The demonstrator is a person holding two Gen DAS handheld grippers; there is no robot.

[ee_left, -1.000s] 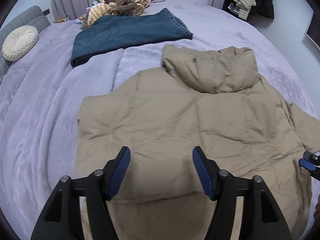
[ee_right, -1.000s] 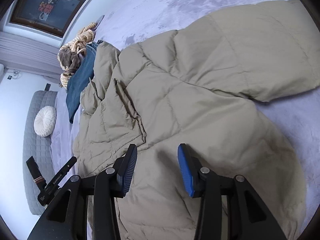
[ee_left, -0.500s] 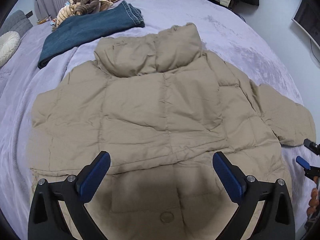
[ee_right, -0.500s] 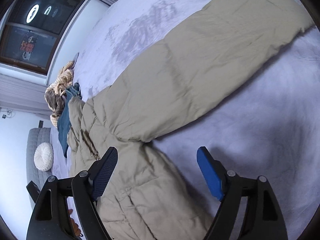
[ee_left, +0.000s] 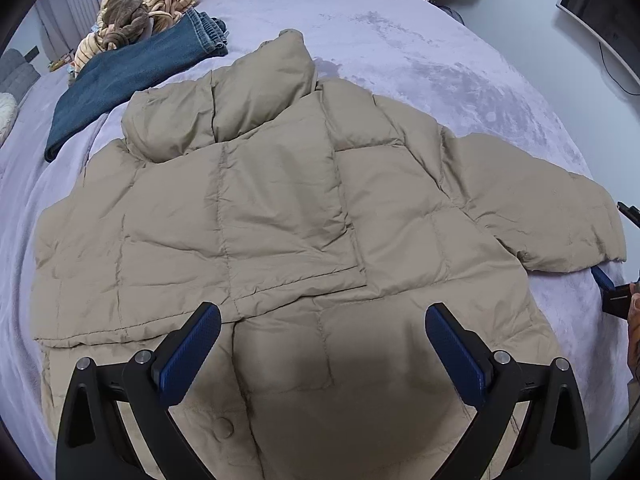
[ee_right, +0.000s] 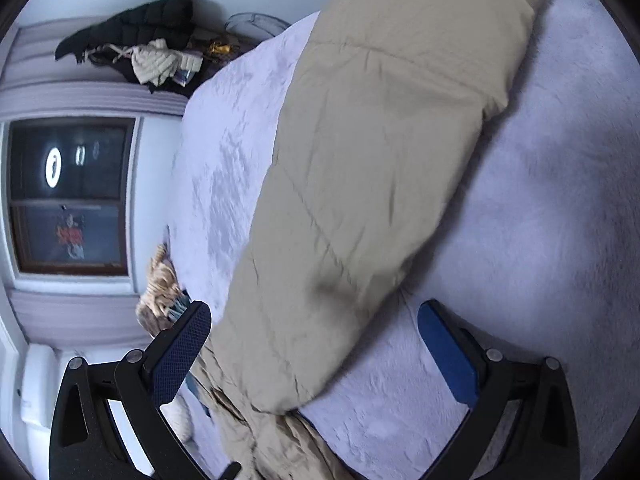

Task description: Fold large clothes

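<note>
Sleeve of the tan quilted puffer jacket sticks out sideways across the lavender plush bed, its length running straight ahead of the wide-open, empty right claw, so that's the nearer one, while the left claw hangs spread over the hem.

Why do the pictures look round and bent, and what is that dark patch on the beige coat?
Left wrist view: fisheye lens curves the bed and blackens the corners; the dark patch on the jacket looks like shadow falling between the open left gripper fingers. Right wrist view: same bending, tilted, slightly blurred; the window reflects lamp glare; the open right gripper hangs over the sleeve.
</note>
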